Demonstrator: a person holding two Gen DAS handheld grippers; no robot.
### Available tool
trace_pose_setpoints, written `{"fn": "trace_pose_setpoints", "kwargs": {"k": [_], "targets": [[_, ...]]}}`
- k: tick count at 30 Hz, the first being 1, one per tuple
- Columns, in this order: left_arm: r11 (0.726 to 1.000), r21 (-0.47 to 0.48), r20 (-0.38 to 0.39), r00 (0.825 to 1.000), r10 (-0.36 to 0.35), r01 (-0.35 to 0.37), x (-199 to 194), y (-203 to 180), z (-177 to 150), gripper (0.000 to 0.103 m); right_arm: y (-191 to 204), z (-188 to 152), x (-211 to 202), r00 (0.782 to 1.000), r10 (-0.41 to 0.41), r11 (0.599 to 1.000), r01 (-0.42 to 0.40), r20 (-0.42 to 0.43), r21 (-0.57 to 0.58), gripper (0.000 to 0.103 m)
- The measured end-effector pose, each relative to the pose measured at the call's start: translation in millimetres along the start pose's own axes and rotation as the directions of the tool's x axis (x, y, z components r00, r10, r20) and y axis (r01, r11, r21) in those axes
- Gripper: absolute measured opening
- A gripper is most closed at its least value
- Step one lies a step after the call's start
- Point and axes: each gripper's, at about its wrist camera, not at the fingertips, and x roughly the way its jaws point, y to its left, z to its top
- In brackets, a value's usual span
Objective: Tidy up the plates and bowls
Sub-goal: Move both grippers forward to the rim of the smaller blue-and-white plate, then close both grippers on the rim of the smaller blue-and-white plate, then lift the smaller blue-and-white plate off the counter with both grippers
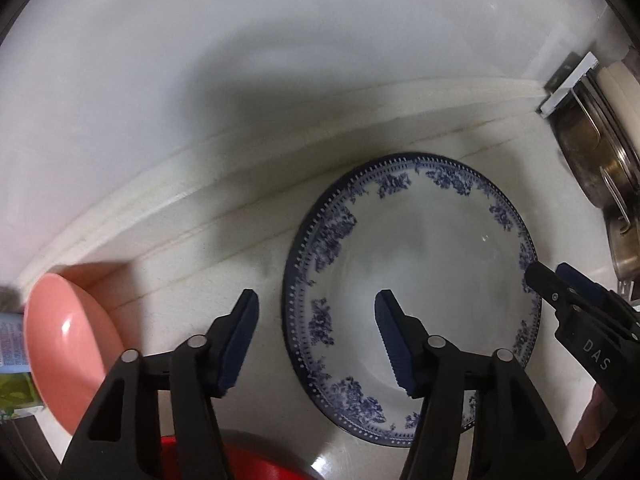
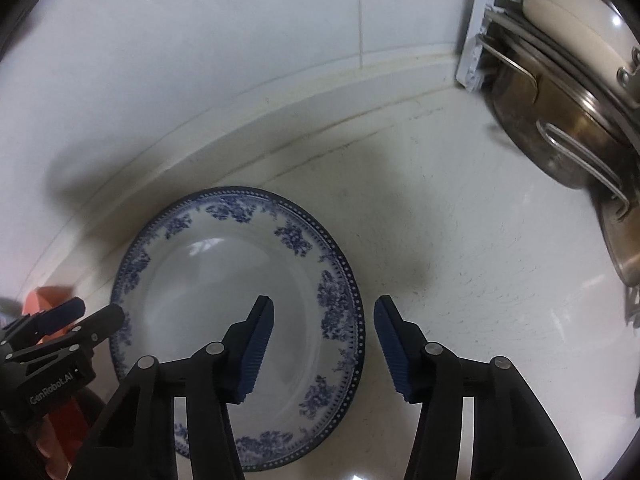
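Observation:
A white plate [image 1: 420, 260] with a blue floral rim lies flat on the pale counter near the back wall. My left gripper [image 1: 316, 320] straddles its left rim, one pad outside the plate and one over its well, neither pressing on it. At the opposite side my right gripper [image 2: 325, 320] straddles the same plate [image 2: 224, 280], its jaws apart around the right rim without touching. Each gripper shows in the other's view: the right gripper [image 1: 548, 276] at the plate's right edge, the left gripper [image 2: 96, 316] at its left. A pink bowl [image 1: 68, 344] stands to the left.
A red dish [image 1: 248, 456] peeks in at the bottom, under my left gripper. Steel pots [image 2: 560, 120] and a cream lid sit in a rack at the right by a white bracket [image 2: 476, 36]. Printed packaging [image 1: 14, 344] lies at the far left.

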Motion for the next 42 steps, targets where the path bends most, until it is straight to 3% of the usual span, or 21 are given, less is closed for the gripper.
{"fn": "trace_pose_setpoints", "kwargs": {"k": [5, 13, 21, 28, 34, 42], "targets": [[1.000, -0.008, -0.035, 0.999, -0.001, 0.000, 11, 0, 3, 0.049, -4, 0, 8, 0.999, 0.006, 1.000, -0.005, -0.032, 0.009, 0.041], [1.000, -0.030, -0.057, 0.998, -0.003, 0.001, 19, 4, 4, 0.046, -6, -1, 13, 0.999, 0.000, 1.000, 0.001, -0.052, 0.024, 0.036], [0.998, -0.057, -0.084, 0.996, -0.017, 0.013, 26, 13, 4, 0.034, -3, 0, 14, 0.998, -0.039, 0.999, 0.038, -0.050, -0.012, 0.034], [0.997, -0.069, -0.088, 0.996, -0.027, 0.021, 27, 15, 6, 0.034, -2, 3, 16, 0.996, -0.064, 0.998, 0.062, -0.056, -0.032, 0.029], [0.997, -0.073, -0.079, 0.997, -0.010, 0.005, 23, 19, 4, 0.033, 1, -1, 13, 0.994, -0.109, 0.993, 0.107, -0.031, -0.056, 0.016], [0.998, -0.052, -0.055, 0.998, 0.031, -0.033, 17, 4, 4, 0.034, -5, -4, 9, 0.997, -0.070, 0.997, 0.069, -0.022, -0.031, 0.016]]}}
